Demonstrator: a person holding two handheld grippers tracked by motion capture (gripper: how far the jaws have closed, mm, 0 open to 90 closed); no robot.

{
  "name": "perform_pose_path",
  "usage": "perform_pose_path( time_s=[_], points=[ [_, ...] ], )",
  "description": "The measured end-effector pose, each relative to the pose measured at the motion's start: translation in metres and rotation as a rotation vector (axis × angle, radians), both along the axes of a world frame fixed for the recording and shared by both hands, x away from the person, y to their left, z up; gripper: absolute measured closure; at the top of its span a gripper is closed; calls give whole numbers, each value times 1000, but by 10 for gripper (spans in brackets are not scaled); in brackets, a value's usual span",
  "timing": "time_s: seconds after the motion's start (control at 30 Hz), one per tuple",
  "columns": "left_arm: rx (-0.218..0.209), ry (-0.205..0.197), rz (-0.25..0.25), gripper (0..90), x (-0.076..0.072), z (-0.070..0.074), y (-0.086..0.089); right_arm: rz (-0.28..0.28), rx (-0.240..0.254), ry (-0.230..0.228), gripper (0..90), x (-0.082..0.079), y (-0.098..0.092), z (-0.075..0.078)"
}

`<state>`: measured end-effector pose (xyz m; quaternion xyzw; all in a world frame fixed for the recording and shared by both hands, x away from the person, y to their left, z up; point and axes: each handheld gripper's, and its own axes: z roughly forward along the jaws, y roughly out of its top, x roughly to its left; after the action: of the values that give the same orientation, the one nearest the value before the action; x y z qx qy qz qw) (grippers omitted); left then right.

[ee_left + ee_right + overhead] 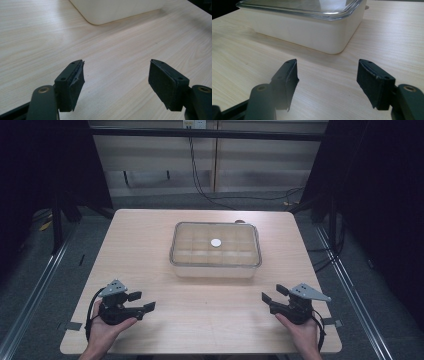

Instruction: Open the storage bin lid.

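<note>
Pale tabletop [150,245] bears a lidded box [215,251] mid-far; left claw [140,302] and right claw [272,295] gape empty near front corners, best approaching the lid evenly.

The one obstacle on the worktop [150,245] is the lidded box [215,250], standing in the middle towards the far edge. Bare wood runs along the whole near half, between the left tool [139,301] and the right tool [270,294], both well short of the box with nothing between their jaws. Open strips of worktop pass on either side of the box. A dark frame post [57,220] stands off the left edge.
</note>
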<state>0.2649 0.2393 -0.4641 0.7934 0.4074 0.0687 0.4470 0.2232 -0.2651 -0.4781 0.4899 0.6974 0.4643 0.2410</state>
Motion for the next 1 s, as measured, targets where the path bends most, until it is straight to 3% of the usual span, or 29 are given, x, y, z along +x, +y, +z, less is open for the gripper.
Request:
perform_pose_path(
  time_s=[0.17, 0.27, 0.43, 0.5, 0.53, 0.63, 0.83, 1.0],
  points=[
    [-4, 8, -5, 290, 0, 0, -1, 15, 41, 14, 343, 2, -1, 2],
    [-3, 1, -9, 288, -1, 1, -1, 14, 30, 13, 407, 2, -1, 6],
    [-29, -10, -7, 293, 1, 6, 1, 30, 41, 20, 402, 3, -1, 9],
    [-48, -12, -13, 319, 4, 10, 2, 79, 69, 14, 424, 4, -1, 10],
    [-55, -16, -14, 323, 5, 12, 1, 100, 69, 33, 415, 5, 0, 12],
    [-66, -24, -23, 327, 6, 17, -3, 117, 76, 54, 377, 5, 2, 20],
    [-43, -48, -80, 375, 6, 25, -15, 142, 74, 53, 345, 7, 4, 28],
    [-44, -33, -69, 362, 17, 28, -21, 154, 54, 51, 365, 13, 5, 34]
  ],
)
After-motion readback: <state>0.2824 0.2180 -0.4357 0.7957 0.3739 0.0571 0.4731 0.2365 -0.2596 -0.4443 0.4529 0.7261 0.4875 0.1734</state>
